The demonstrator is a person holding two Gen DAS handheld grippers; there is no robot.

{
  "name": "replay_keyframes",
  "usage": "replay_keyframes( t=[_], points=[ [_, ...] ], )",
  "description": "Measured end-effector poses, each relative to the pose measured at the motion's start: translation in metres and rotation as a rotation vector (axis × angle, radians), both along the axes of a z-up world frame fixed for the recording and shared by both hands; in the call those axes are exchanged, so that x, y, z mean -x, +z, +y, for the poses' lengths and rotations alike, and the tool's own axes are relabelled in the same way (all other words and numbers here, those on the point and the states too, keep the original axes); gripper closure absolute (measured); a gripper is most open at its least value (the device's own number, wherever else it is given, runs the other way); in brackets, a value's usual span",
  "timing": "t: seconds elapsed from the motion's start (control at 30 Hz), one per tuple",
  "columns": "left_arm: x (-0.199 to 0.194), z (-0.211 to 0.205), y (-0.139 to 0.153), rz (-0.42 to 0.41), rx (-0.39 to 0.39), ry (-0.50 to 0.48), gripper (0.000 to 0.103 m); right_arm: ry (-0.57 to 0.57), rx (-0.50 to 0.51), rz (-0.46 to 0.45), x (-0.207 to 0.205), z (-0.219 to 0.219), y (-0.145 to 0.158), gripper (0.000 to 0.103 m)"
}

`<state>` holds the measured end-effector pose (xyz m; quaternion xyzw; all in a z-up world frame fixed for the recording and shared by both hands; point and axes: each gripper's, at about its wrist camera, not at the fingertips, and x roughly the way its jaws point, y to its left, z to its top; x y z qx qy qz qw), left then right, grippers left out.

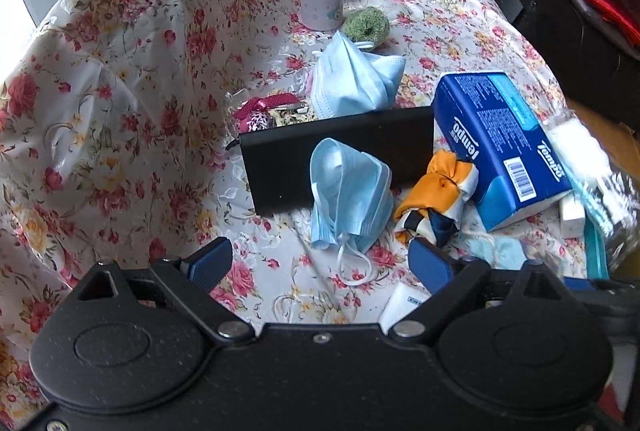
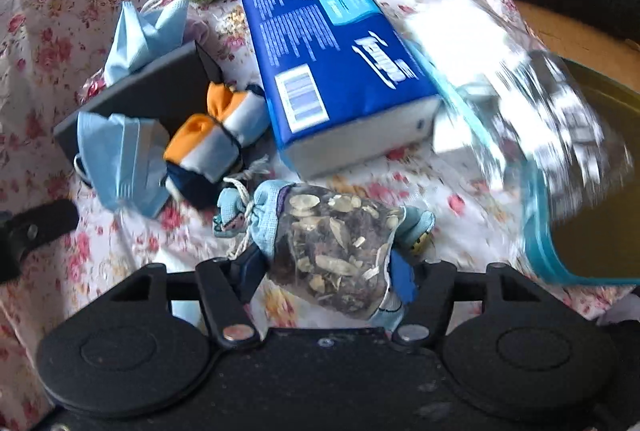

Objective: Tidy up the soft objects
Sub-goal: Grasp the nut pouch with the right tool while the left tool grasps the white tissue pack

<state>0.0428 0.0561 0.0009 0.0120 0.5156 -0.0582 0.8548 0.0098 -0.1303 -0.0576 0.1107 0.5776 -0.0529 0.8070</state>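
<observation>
Blue-trimmed sachet [image 2: 332,251] gripped by the right gripper [image 2: 326,267]; most soft things not yet sorted.

Its fingers are closed on the herb-filled pouch, lifted just above the floral surface [image 1: 120,91], near a blurred clear bag [image 2: 532,135] at right, perhaps the destination. The left gripper [image 1: 322,259] hovers with fingers spread and empty, near a mask [image 1: 350,191] leaning on a black box [image 1: 360,139]. Left to sort, by my judgement: that mask, a second mask [image 1: 356,79] farther off, an orange cloth [image 1: 436,191], the tissue pack [image 1: 500,143] and a green scrubber [image 1: 366,25].

Herb-filled blue sachet [image 2: 336,243] clamped in right gripper [image 2: 326,271].
</observation>
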Motion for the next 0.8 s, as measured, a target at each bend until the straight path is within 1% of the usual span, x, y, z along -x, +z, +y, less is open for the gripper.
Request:
replay_keyframes(
  t=[0.07, 0.17, 0.23, 0.3, 0.43, 0.57, 0.67, 0.73, 0.77, 0.8],
  points=[
    [0.001, -0.004, -0.002, 0.007, -0.011, -0.034, 0.013, -0.015, -0.015, 0.014, 0.008, -0.003, 0.002, 0.040],
    [0.005, -0.016, -0.009, 0.030, -0.046, -0.133, 0.014, -0.029, -0.035, 0.022, 0.029, -0.007, 0.009, 0.040],
    [0.009, -0.026, -0.014, 0.045, -0.069, -0.196, 0.014, -0.044, -0.036, 0.008, 0.047, -0.012, 0.020, 0.040],
    [0.014, -0.034, -0.018, 0.060, -0.088, -0.247, 0.014, -0.072, -0.035, -0.010, 0.061, -0.019, 0.029, 0.040],
    [0.025, -0.050, -0.027, 0.085, -0.105, -0.355, 0.014, -0.150, -0.066, -0.071, 0.082, -0.040, 0.049, 0.040],
    [0.033, -0.061, -0.044, 0.128, -0.118, -0.425, 0.016, -0.190, -0.061, -0.128, 0.096, -0.054, 0.064, 0.040],
    [0.035, -0.065, -0.059, 0.170, -0.142, -0.432, 0.025, -0.211, -0.071, -0.151, 0.102, -0.064, 0.069, 0.040],
    [0.034, -0.064, -0.066, 0.186, -0.138, -0.422, 0.032, -0.226, -0.081, -0.162, 0.105, -0.070, 0.071, 0.040],
    [0.033, -0.063, -0.069, 0.194, -0.130, -0.410, 0.039, -0.233, -0.082, -0.167, 0.106, -0.073, 0.072, 0.040],
    [0.033, -0.063, -0.070, 0.206, -0.118, -0.404, 0.052, -0.240, -0.083, -0.173, 0.107, -0.077, 0.073, 0.040]
  ],
)
